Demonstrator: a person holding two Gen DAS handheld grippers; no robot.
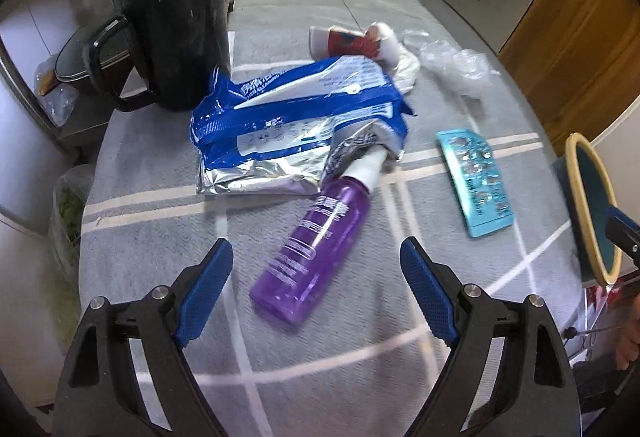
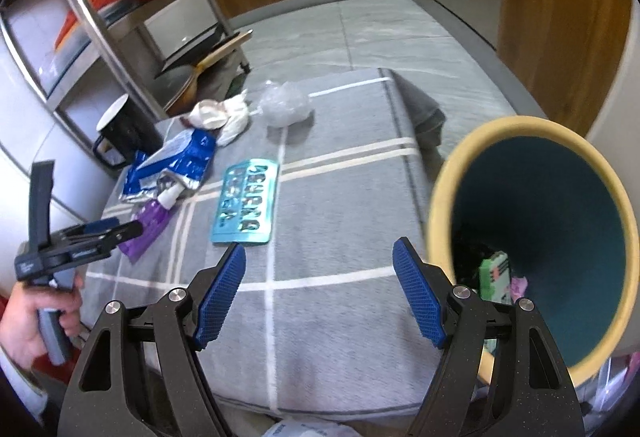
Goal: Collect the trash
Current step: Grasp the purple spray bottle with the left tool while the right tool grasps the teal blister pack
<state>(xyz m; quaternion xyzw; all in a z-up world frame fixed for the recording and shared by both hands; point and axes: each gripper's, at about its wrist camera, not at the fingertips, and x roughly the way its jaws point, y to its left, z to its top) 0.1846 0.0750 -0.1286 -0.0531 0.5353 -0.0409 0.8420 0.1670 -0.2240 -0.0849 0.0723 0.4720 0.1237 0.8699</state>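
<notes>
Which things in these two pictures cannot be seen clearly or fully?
- Purple bottle: its white nozzle goes under the blue wrapper in the left wrist view.
- Label text on bottle and wrapper: too blurred to read in both views.
- Bin contents: right wrist view shows only a green packet; the dark inside and the right tongs hide the rest.
- Paper cup: partly behind the wrapper, left wrist view.

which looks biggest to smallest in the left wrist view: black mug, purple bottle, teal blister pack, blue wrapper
1. blue wrapper, widest spread.
2. black mug, close behind; unsure, since it stands upright and nearer the left edge.
3. purple bottle, though nearness to the camera inflates it.
4. teal blister pack, clearly smallest.
</notes>
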